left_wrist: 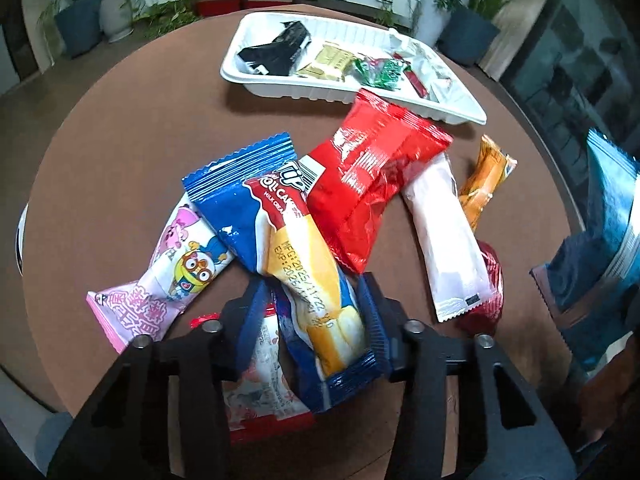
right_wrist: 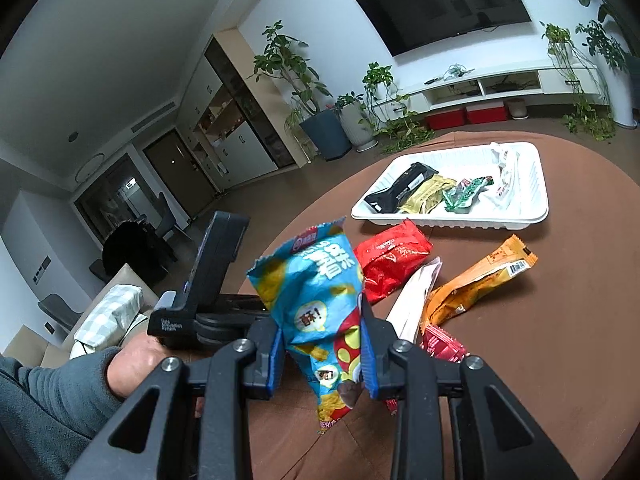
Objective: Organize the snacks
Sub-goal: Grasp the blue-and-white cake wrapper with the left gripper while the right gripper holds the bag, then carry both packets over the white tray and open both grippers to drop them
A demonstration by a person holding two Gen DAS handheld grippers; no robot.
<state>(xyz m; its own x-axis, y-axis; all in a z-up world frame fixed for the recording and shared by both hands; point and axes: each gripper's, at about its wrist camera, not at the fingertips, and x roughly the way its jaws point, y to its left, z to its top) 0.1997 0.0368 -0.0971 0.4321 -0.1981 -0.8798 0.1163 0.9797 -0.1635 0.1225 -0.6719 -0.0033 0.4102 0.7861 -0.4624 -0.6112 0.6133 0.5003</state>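
**Operator:** Fingers first. My left gripper is closed on the near end of a blue roll cake packet, its blue pads pinching the wrapper. My right gripper is clamped on a light blue chip bag, which it holds up above the brown round table.

**Second:** How many snacks are loose on the table?

**Operator:** From the left wrist view I count seven besides the one I grip: one pink cartoon packet, one big red bag, one plain white packet, one orange packet, one small dark red packet under the white one, and one white-and-red packet lying beneath my left fingers. That makes six, sorry; six.

**Second:** And the tray?

**Operator:** One white tray at the far side. It holds four: one black packet, one gold packet, one green packet, one white wrapper with red print.

**Second:** Any writing?

**Operator:** On the roll cake packet I read "ROLL CAKE", "MILK CREAM", and "MFG" and "EXP" date lines, digits partly creased. The chip bag and the pink packet carry Chinese characters. The orange packet shows a barcode. The left gripper's body, seen from the right wrist view, bears a small white label I cannot read clearly.
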